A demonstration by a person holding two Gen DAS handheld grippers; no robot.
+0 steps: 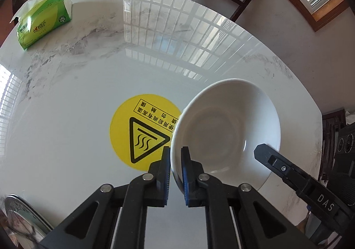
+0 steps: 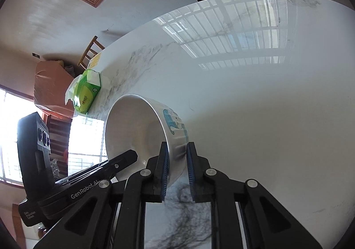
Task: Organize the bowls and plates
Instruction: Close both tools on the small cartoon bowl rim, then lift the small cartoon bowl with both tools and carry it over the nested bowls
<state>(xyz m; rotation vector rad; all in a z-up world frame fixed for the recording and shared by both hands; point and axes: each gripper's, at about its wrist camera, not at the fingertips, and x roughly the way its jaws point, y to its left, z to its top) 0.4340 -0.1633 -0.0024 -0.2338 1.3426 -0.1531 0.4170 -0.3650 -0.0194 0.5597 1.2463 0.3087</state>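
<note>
Above the table, both grippers' fingers pinch the bowl rim.

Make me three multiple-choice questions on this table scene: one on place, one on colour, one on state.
1. Where is the tissue pack?
A. beside the bowl
B. at the table's far end
C. on a chair
2. What colour is the round warning sticker?
A. red
B. blue
C. yellow
3. How is the bowl held?
A. both hand-held grippers clamp its rim
B. one clamps it
C. it lies untouched

Answers: B, it lies far from the bowl; C, yellow disc with black triangle; A, left hand-held gripper and right hand-held gripper pinch opposite sides.
</note>
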